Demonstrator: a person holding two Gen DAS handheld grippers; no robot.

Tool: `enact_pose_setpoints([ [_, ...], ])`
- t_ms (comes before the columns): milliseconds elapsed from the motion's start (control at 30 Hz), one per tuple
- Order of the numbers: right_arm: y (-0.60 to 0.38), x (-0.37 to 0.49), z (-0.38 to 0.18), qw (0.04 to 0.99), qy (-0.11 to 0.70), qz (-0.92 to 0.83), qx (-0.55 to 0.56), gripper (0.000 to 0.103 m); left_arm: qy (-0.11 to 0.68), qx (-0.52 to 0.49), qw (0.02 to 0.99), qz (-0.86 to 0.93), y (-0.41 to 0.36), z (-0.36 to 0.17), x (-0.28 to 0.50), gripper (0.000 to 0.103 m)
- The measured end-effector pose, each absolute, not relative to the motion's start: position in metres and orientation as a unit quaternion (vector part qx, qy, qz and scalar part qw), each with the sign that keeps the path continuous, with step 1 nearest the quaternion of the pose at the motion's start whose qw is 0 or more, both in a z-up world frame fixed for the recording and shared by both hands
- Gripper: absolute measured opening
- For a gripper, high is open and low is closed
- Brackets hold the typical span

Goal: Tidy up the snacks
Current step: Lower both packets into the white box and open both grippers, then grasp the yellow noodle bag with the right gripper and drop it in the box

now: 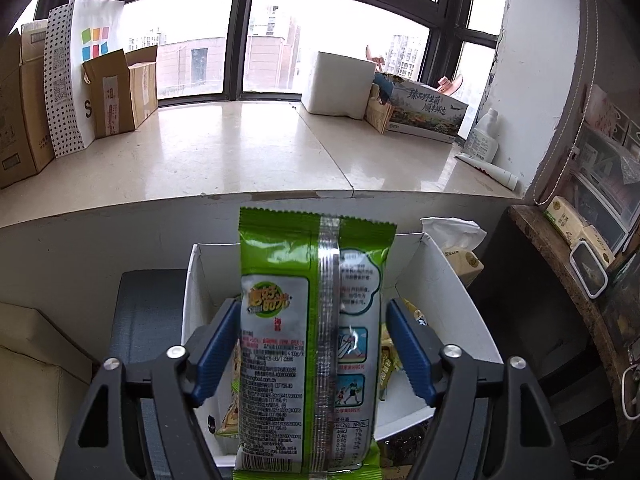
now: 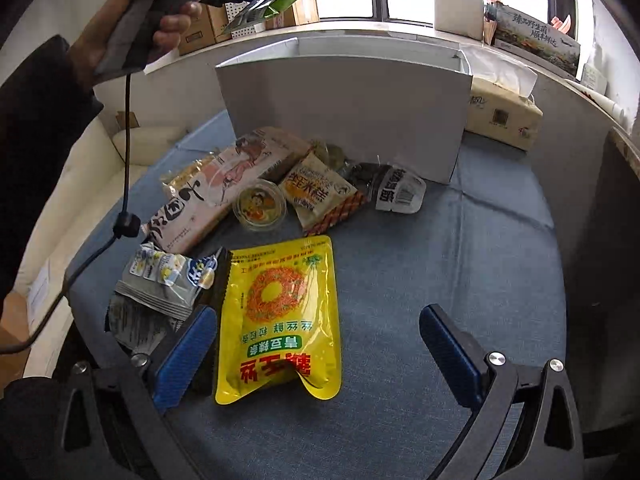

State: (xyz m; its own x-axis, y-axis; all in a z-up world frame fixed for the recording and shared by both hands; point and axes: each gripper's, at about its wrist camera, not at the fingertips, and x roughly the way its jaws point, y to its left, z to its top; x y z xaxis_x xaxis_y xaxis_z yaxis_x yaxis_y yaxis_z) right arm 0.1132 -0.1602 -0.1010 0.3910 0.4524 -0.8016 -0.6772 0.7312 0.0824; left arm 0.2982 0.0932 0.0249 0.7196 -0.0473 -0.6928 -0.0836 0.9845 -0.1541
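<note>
Blue cloth bears a yellow Chinese-lettered packet between wide-apart right tongs; left tongs gape around a green packet

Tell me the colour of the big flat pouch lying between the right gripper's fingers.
The pouch is bright yellow with green lettering; right wrist view shows it best.

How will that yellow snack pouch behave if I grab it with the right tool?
The yellow pouch lies flat with a dented bottom edge, so it probably flexes and sags when lifted. Its glossy film may slip between the pads. It looks thin, likely light.
</note>
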Motion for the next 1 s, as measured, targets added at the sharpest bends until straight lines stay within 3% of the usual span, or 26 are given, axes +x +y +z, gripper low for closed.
enact_pose_setpoints([
  [33,-0.159,0.112,-0.103,0.824,0.431,0.341,-0.138,0.103,0.379,-0.081,0.921,0.019,0.094,0.021,0.304,0.103],
  [433,-0.152,0.106,-0.113,0.814,0.439,0.345,-0.159,0.103,0.383,-0.052,0.922,0.027,0.092,0.014,0.282,0.103],
  [933,-0.125,0.104,-0.133,0.797,0.448,0.352,-0.197,0.103,0.370,-0.069,0.927,-0.008,0.089,0.014,0.101,0.103],
  [967,-0.125,0.104,-0.133,0.799,0.447,0.352,-0.195,0.101,0.370,-0.077,0.926,-0.015,0.090,0.010,0.090,0.103],
  [1000,-0.125,0.104,-0.133,0.802,0.444,0.351,-0.192,0.093,0.370,-0.084,0.925,-0.016,0.090,0.006,0.079,0.103],
])
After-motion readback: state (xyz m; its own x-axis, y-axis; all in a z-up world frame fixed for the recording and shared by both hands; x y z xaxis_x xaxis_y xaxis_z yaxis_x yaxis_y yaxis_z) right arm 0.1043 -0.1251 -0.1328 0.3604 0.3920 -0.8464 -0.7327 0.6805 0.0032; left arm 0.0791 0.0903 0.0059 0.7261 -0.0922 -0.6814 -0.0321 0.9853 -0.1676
